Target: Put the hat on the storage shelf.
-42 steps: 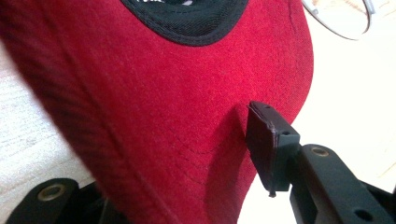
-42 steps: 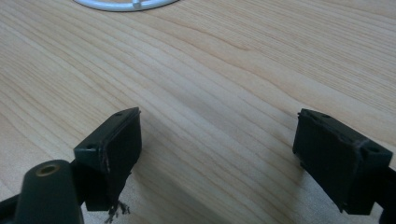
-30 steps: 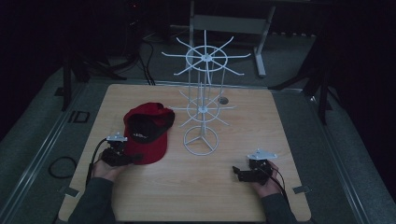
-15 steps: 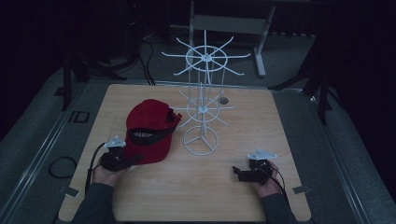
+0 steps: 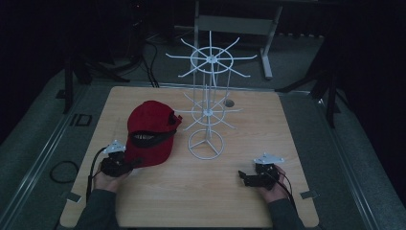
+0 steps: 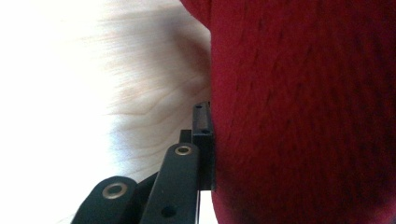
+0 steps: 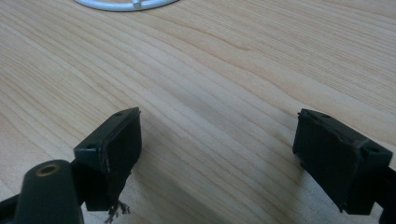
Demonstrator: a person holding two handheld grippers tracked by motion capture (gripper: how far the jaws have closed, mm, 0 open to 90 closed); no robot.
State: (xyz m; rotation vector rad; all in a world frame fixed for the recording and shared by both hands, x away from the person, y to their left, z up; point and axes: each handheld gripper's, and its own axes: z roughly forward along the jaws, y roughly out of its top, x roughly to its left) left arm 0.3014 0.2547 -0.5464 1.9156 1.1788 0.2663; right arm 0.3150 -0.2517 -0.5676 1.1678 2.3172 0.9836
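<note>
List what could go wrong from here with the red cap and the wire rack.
The left gripper pinches only the brim edge of the red cap, so the cap may sag or slip out when lifted. The white wire rack stands close beside the cap; a swing could snag its thin hooks or tip it. The right gripper rests open, apart from the rack, unable to steady it.

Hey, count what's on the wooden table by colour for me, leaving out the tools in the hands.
Red: 1, the cap
White: 1, the wire rack
Total: 2
</note>
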